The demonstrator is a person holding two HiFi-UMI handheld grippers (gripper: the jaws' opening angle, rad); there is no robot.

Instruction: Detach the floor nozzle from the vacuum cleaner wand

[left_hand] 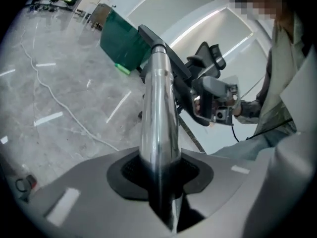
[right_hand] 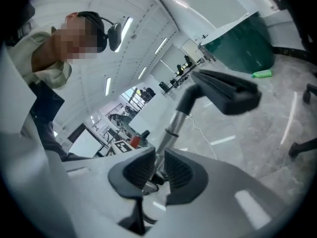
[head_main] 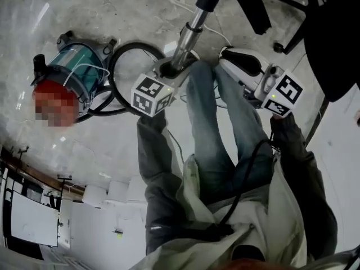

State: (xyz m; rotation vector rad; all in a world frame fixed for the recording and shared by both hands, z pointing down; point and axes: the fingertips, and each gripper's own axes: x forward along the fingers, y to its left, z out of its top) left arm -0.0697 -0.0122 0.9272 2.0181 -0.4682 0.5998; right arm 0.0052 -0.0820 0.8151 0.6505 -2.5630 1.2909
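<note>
Floor nozzle (right_hand: 228, 90) is being carried at the far end of the wand (left_hand: 158, 108). The wand's chrome tube is being clamped by the left hand-held gripper (left_hand: 161, 172), with the pads pressed onto it from both sides, well down the tube from the nozzle. The right hand-held gripper (right_hand: 157, 165) is being held near the left one and aimed along the wand. Its jaws are drawn nearly together, with only a narrow slit between them, and nothing is being pinched. Farther out, the tube is being joined to the nozzle by a black neck (right_hand: 190, 95), so the two are attached at this moment. Whether the nozzle is touching the floor (head_main: 112, 16) is not being shown clearly. Beyond the wand, a teal canister (head_main: 79, 72) and its looped black hose (head_main: 126, 80) are lying on that floor, and a green bin (right_hand: 242, 43) is standing in the background.

The tube is judged to be stiff and slick, so it could turn or slide in the pads under a hard pull. The nozzle is probably light, hard plastic, but it is being levered at the end of a long arm. Hold would best be taken on the black neck, close to the joint, with the pull kept along the tube. No release catch can be made out.
</note>
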